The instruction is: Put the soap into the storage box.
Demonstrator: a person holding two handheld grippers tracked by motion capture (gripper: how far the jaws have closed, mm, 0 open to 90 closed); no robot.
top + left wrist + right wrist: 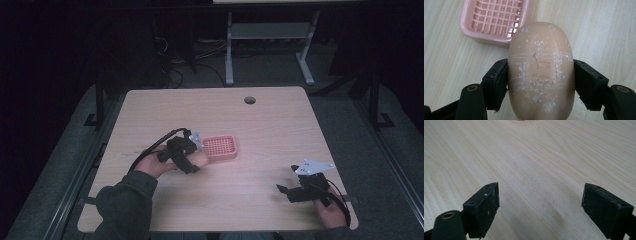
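A tan oval bar of soap (541, 72), flecked with white, sits clamped between the two black jaws of my left gripper (540, 83). In the high view that left gripper (192, 159) holds the soap (200, 159) just left of a pink slotted soap dish (220, 147) near the table's middle. The soap dish (494, 20) lies just beyond the soap's far end in the left gripper view. My right gripper (284, 186) rests near the table's front right, jaws wide apart. Bare wood lies between the jaws of the right gripper (540, 205).
The light wooden table (270, 130) has a round cable hole (249, 100) near its far edge. Another desk's white legs (229, 50) stand on the dark floor behind. A person's sleeve (125, 205) comes in at the bottom left.
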